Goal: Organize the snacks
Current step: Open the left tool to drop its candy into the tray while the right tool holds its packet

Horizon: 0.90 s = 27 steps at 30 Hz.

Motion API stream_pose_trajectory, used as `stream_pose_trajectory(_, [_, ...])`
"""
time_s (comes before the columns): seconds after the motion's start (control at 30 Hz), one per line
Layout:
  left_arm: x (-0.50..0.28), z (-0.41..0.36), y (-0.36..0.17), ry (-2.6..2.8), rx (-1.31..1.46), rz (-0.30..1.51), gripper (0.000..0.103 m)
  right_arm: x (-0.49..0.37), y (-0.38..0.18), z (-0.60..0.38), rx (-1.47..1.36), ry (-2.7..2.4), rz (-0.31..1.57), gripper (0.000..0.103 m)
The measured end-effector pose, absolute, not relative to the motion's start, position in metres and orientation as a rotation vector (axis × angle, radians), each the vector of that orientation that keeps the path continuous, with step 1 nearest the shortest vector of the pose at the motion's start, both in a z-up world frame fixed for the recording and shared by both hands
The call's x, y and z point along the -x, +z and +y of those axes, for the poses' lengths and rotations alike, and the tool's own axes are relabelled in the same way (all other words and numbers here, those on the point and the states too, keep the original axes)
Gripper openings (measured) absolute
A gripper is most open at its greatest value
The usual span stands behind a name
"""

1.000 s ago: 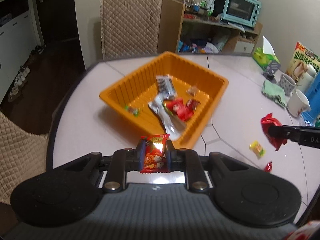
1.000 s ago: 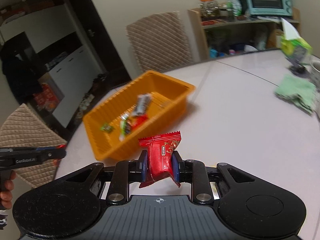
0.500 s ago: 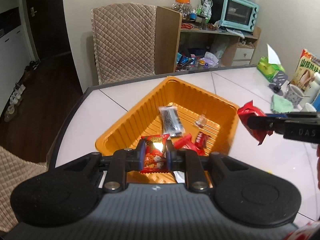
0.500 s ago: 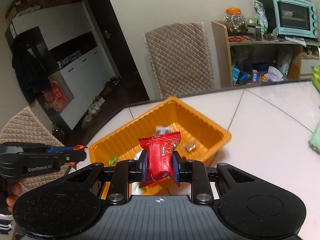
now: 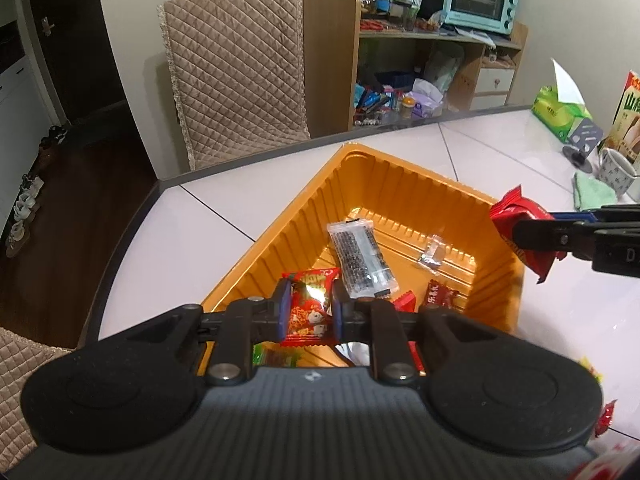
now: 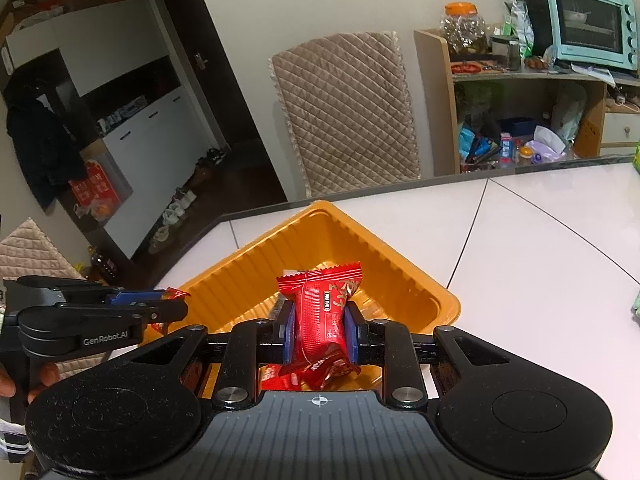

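Note:
An orange ribbed tray (image 5: 384, 184) sits on the white table and also shows in the right wrist view (image 6: 320, 240). It holds several snacks, among them a clear black-speckled packet (image 5: 360, 256). My left gripper (image 5: 309, 309) is shut on a small red cartoon snack packet (image 5: 309, 304) above the tray's near edge. My right gripper (image 6: 320, 334) is shut on a red pillow-shaped snack pack (image 6: 322, 320) above the tray's near corner. That pack also shows at the right of the left wrist view (image 5: 520, 232).
Loose small sweets (image 5: 604, 420) lie on the table at the lower right. A green tissue box (image 5: 560, 112), a mug (image 5: 614, 168) and a green cloth (image 5: 592, 192) stand at the far right. A quilted chair (image 5: 236, 72) and a cluttered shelf (image 5: 420, 60) stand behind the table.
Both grippers have moved in over the orange tray, each still holding its snack. The tray now lies right below the fingertips in both views.

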<state>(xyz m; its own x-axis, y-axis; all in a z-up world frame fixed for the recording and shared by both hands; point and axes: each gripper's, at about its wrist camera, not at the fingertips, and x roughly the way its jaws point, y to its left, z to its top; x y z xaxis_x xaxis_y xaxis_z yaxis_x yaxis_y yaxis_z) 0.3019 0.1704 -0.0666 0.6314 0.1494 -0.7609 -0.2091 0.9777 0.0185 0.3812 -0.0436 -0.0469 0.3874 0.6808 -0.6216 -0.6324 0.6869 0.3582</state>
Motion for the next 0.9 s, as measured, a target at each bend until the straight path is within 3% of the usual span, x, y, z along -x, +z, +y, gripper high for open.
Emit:
stream_pose_trajectory(0.47, [-0.329,0.174,-0.09,0.202,0.07,0.901,0.019,-0.393,-0.059,-0.043,-0.067,0.821,0.841,0.025])
stream_pose_trajectory(0.63, [-0.33,0.177,-0.091,0.202,0.088,0.899,0.034,-0.397,-0.061,-0.043,-0.071,0.813,0.846,0.025])
stream_pose_trajectory(0.9, [-0.321,0.181,-0.087,0.204,0.099,0.898,0.034,-0.398,-0.061,-0.04,-0.069,0.82,0.85,0.025])
